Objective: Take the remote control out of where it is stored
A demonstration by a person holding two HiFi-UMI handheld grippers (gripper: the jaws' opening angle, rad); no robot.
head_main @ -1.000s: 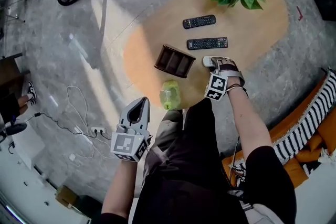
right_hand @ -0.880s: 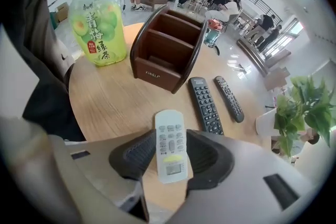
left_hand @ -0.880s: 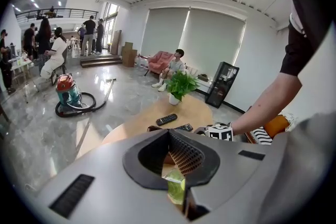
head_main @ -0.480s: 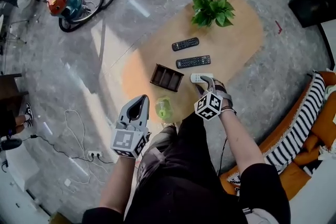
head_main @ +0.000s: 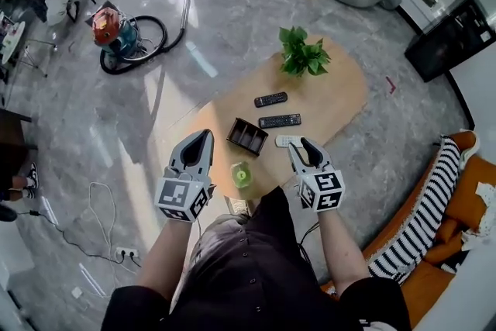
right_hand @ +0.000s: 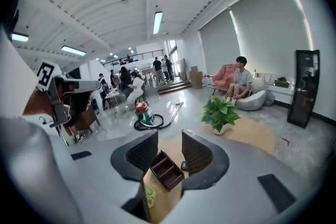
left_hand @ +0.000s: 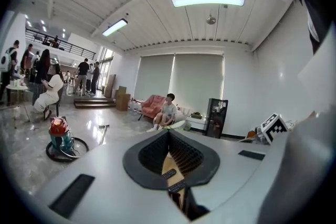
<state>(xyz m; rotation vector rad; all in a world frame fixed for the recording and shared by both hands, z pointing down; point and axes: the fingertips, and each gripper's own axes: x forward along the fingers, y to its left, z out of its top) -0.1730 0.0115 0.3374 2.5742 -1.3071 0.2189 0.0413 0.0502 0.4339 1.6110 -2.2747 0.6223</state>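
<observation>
Left gripper [head_main: 205, 136] first: jaws pressed together, nothing in them, held in the air over the near left part of the table [head_main: 337, 101]. The right gripper [head_main: 301, 145] is alongside it, jaws standing wide and just now closing a touch. Nothing is held between them, only a look through the gap at the tabletop below. Both tools are clear of everything on the wood.

From the head view, the white remote [head_main: 284, 141] shows right beside the right gripper's tips. It lies flat on the table, partly hidden by that gripper, and what shows runs left to right. Just left of it sits the dark brown storage box [head_main: 247, 136], open side up, dividers showing.

Beyond them the near black remote [head_main: 280, 121] lies flat, long axis left to right, its right end a shade farther away. The far black remote [head_main: 270, 99] lies parallel to it, a little apart, same tilt. All three remotes are out on the tabletop, outside the box.

A green object [head_main: 241, 175] sits at the table's near edge and a potted plant [head_main: 302, 54] at the far end. A vacuum cleaner [head_main: 112, 31] stands on the floor, far left
</observation>
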